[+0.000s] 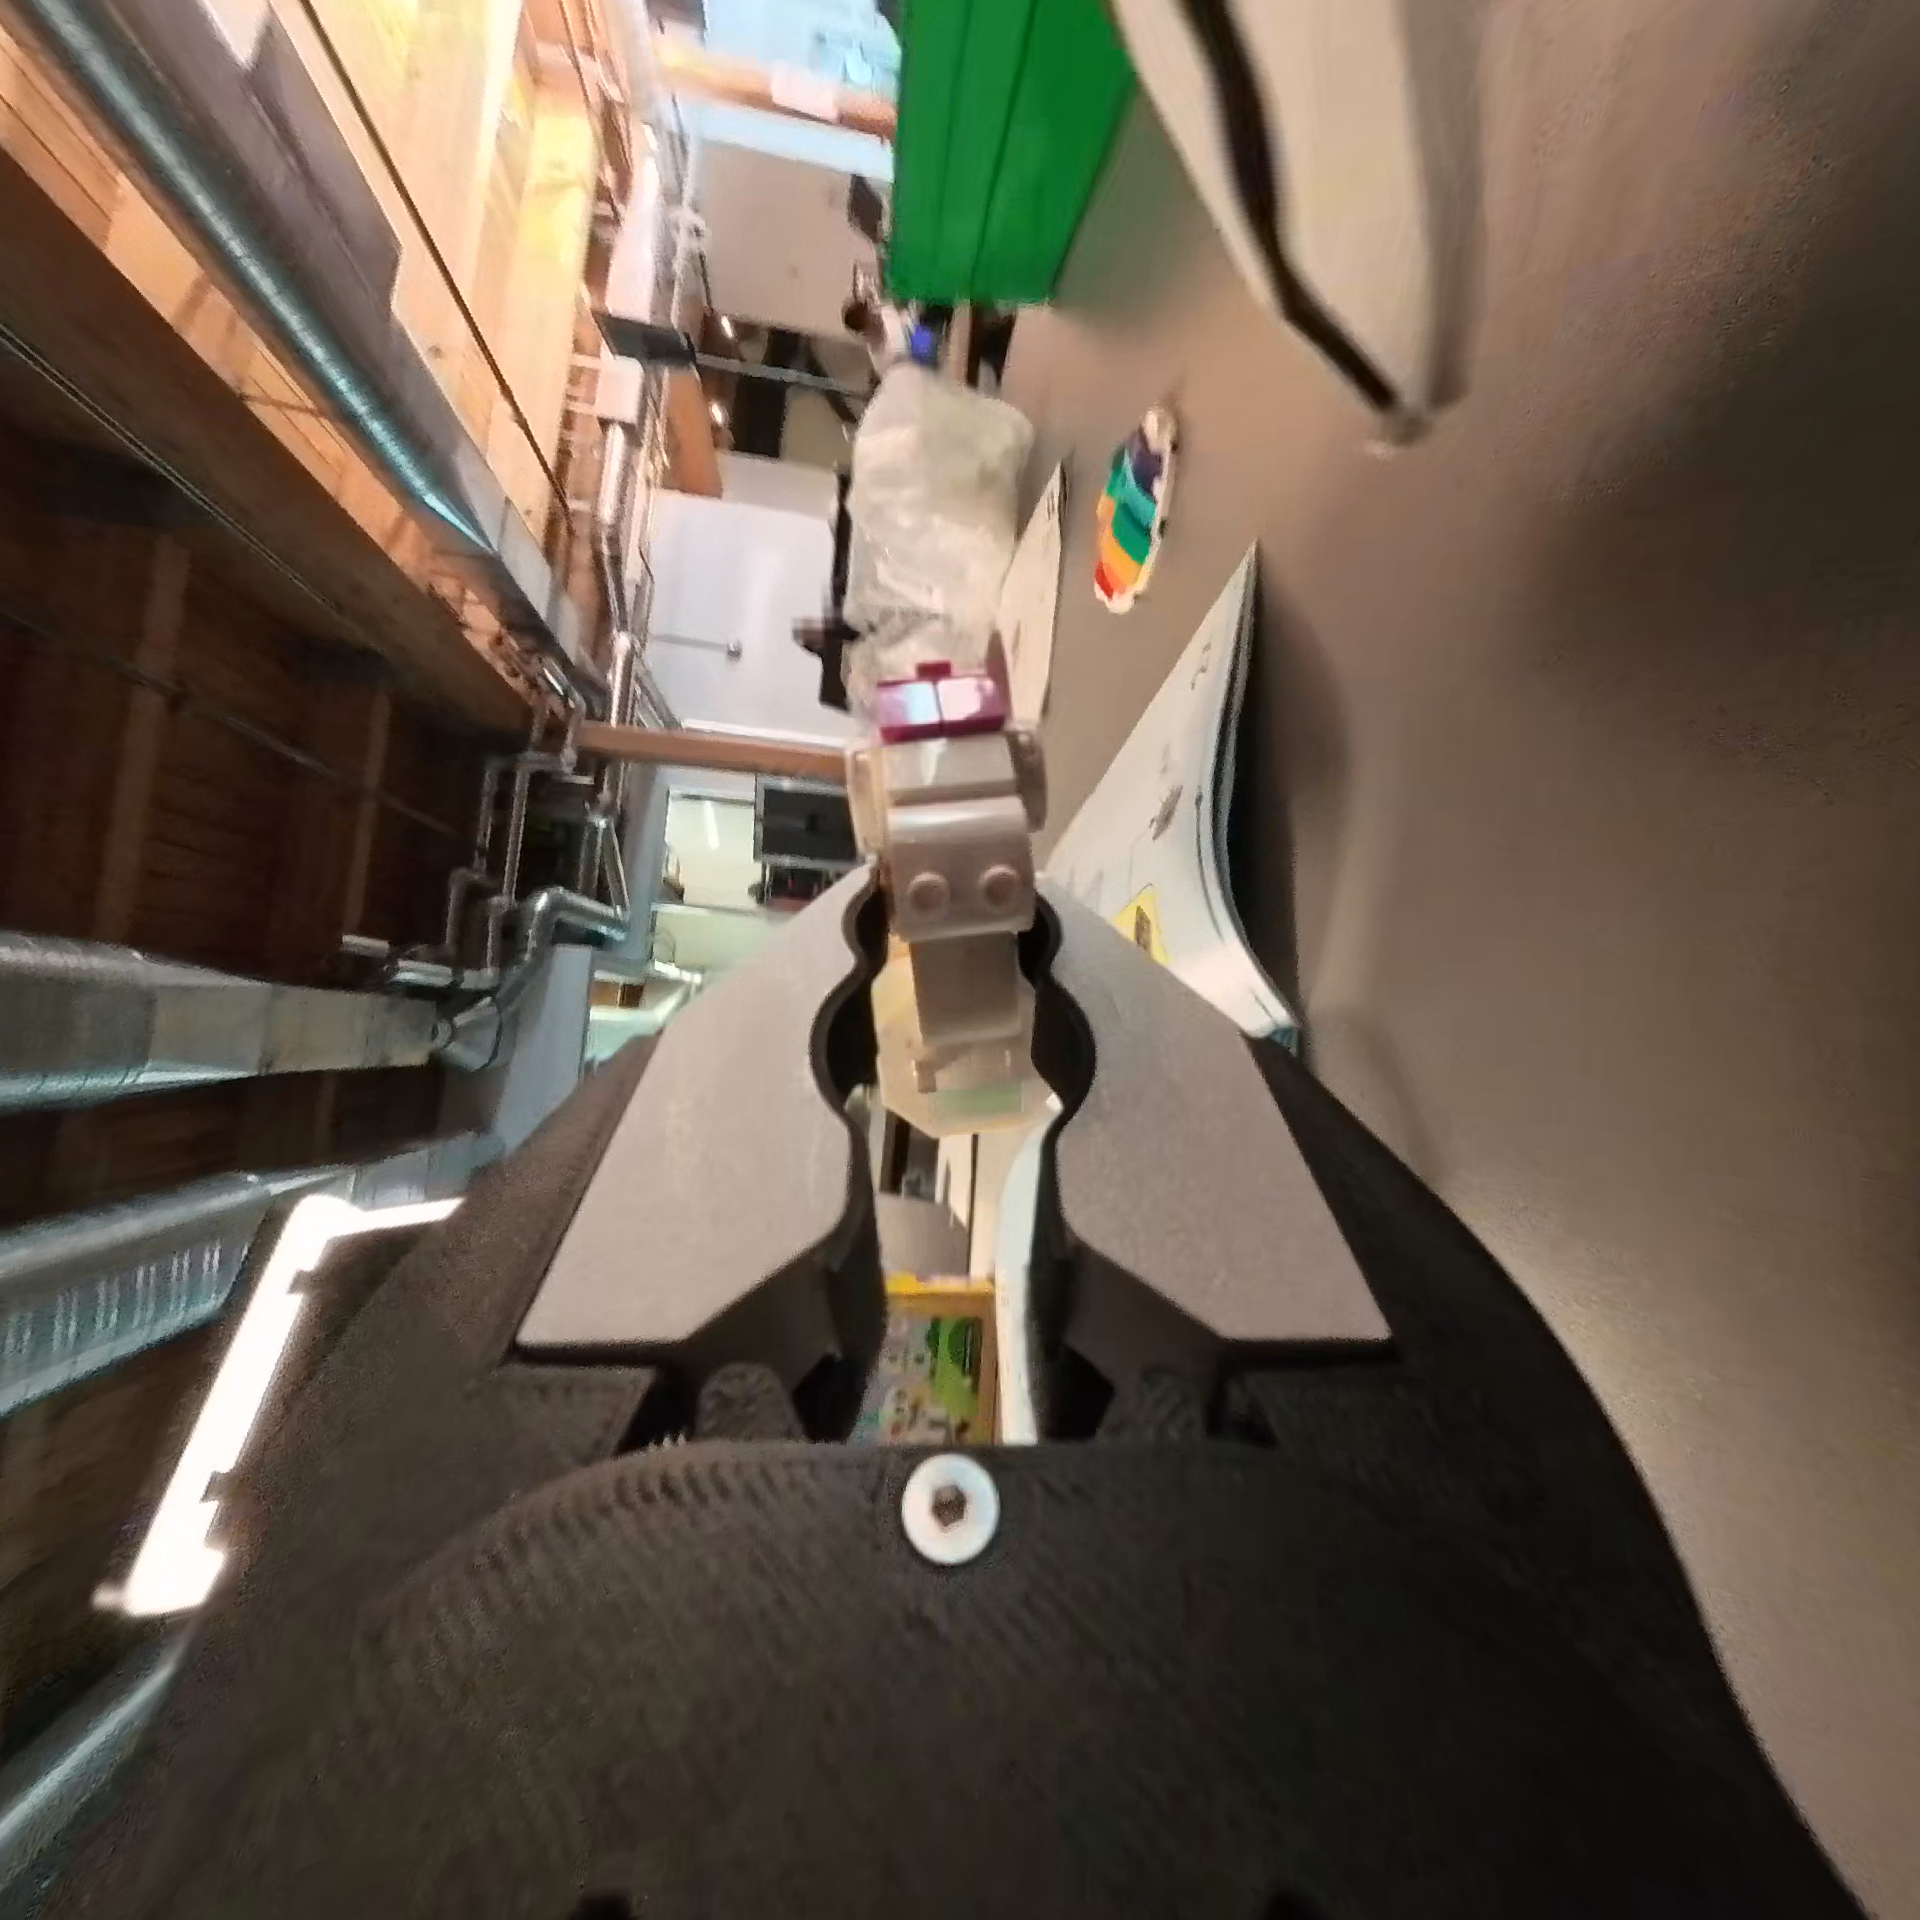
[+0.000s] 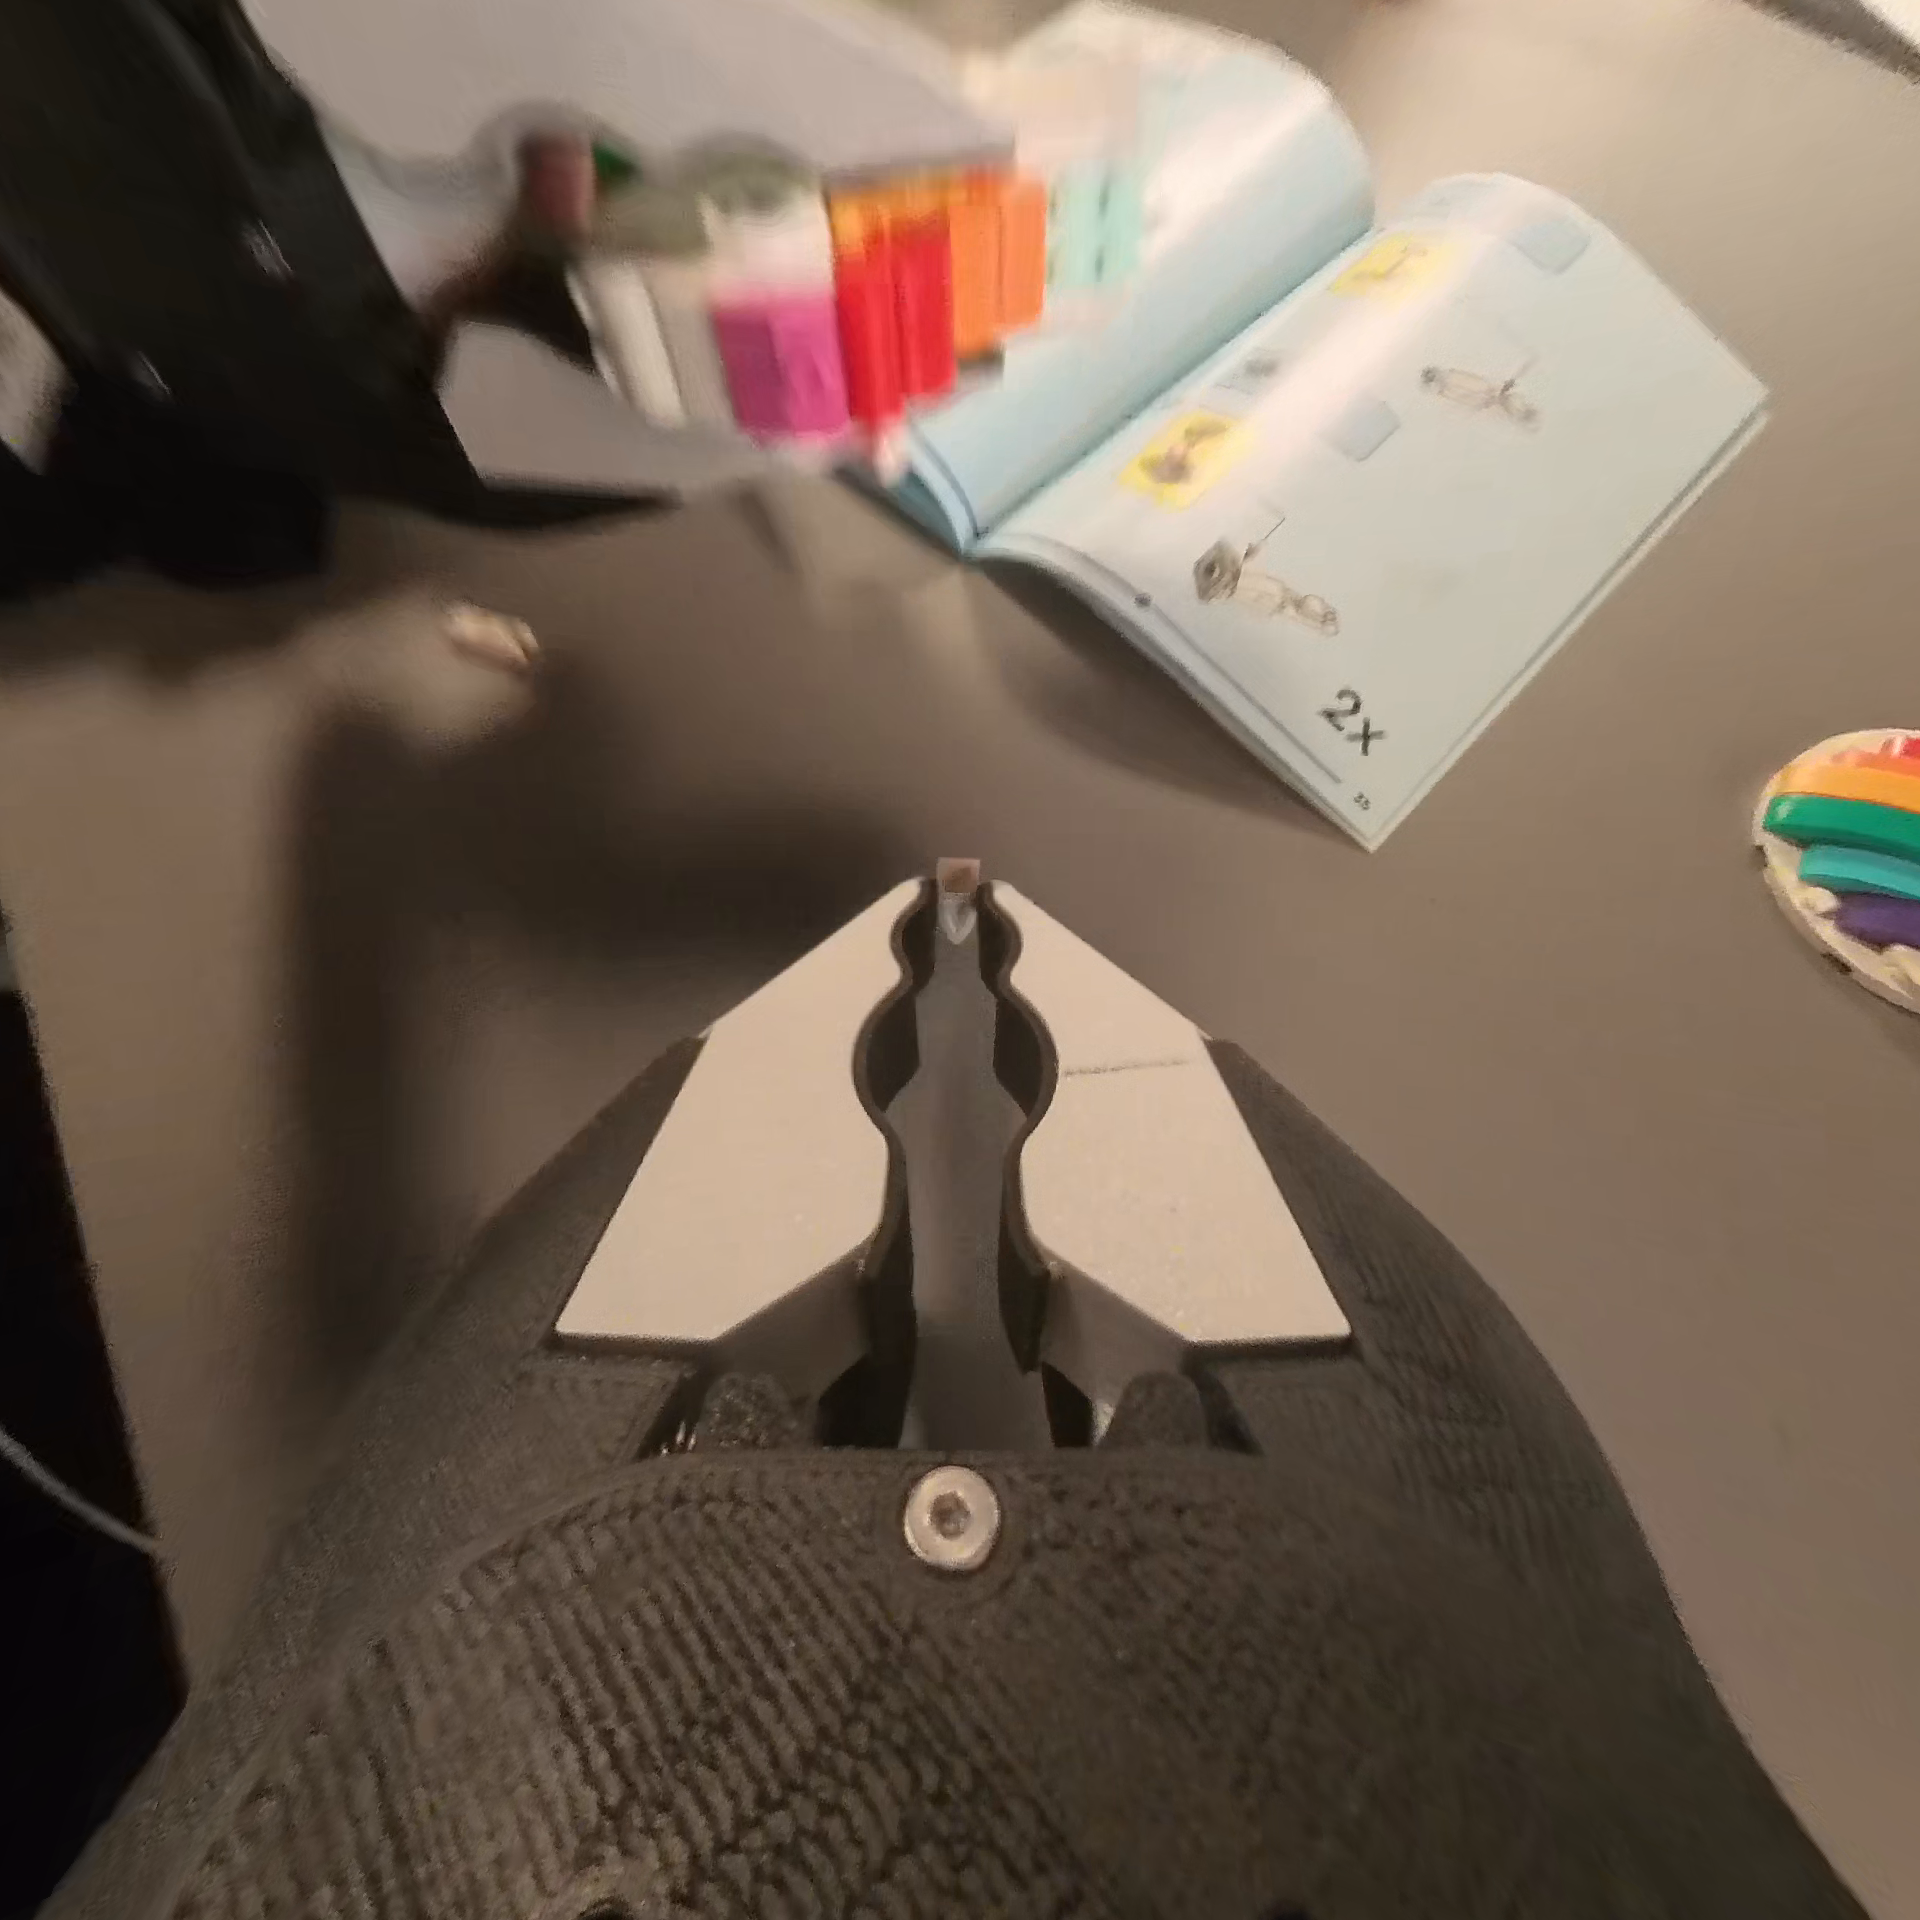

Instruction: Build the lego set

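My left gripper (image 1: pixel 951 894) is shut on a small grey lego assembly (image 1: pixel 951 852) with two studs and a magenta piece (image 1: pixel 940 707) at its far end. It holds the assembly in the air, rolled sideways, with the dark table (image 1: pixel 1558 935) on the right. My right gripper (image 2: pixel 956 881) is shut on a tiny grey lego piece (image 2: pixel 956 871) that sticks out at its tips, above the dark table (image 2: pixel 1247 1039). The open instruction booklet (image 2: pixel 1351 499) lies ahead on the right and also shows in the left wrist view (image 1: pixel 1174 831).
A round rainbow lego build (image 2: pixel 1860 862) lies at the right edge; it also shows in the left wrist view (image 1: pixel 1132 509). A blurred row of coloured bricks (image 2: pixel 883 301) stands at the back. A clear plastic bag (image 1: pixel 925 520) and a green box (image 1: pixel 997 145) stand farther off. My hands' fingertips stand some 10 centimetres from each other. The round rainbow lego build (image 2: pixel 1860 862) is about 15 centimetres from my right fingertips. Seen from the left wrist view (image 1: pixel 1127 511) as well.
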A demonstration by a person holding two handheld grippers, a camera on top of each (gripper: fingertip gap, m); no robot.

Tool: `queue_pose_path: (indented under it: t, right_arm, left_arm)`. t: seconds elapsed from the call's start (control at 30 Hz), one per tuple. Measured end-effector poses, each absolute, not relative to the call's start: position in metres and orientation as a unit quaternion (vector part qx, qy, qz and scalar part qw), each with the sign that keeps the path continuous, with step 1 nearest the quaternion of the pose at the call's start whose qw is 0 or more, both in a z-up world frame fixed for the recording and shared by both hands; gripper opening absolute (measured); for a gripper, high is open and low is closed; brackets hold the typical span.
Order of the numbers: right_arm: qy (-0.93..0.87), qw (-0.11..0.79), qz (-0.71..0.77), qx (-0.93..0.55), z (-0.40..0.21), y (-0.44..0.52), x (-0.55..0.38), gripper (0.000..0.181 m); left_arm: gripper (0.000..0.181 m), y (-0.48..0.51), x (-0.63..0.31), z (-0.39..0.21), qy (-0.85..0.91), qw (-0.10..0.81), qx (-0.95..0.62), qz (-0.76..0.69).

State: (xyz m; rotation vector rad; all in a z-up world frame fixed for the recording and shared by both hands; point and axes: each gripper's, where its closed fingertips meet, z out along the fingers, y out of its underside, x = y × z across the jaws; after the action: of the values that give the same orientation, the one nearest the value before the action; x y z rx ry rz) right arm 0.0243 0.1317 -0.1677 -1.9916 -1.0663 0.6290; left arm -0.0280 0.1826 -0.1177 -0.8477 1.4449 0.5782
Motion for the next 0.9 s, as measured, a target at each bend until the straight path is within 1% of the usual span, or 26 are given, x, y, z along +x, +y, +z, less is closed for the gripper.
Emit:
queue_pose_path:
  t: [0.03, 0.17, 0.4, 0.73, 0.9]
  right_arm:
    - [-0.397, 0.403, 0.268, -0.78, -0.155, 0.132, 0.021, 0.006]
    - [-0.339, 0.451, 0.311, -0.765, -0.109, 0.129, 0.015, 0.006]
    - [-0.373, 0.447, 0.263, -0.77, -0.1, 0.127, 0.016, 0.006]
    - [-0.466, 0.347, 0.223, -0.783, -0.111, 0.116, 0.021, 0.006]
    - [-0.481, 0.321, 0.216, -0.787, -0.109, 0.116, 0.018, 0.006]
  left_arm:
    - [0.024, 0.185, -0.027, -0.12, 0.632, 0.621, -0.377, 0.27]
    - [0.024, 0.185, -0.017, -0.127, 0.635, 0.599, -0.36, 0.329]
    - [0.024, 0.17, -0.005, -0.121, 0.635, 0.611, -0.328, 0.339]
    - [0.024, 0.15, 0.009, -0.121, 0.652, 0.625, -0.271, 0.333]
    - [0.024, 0.147, 0.011, -0.12, 0.652, 0.629, -0.263, 0.33]
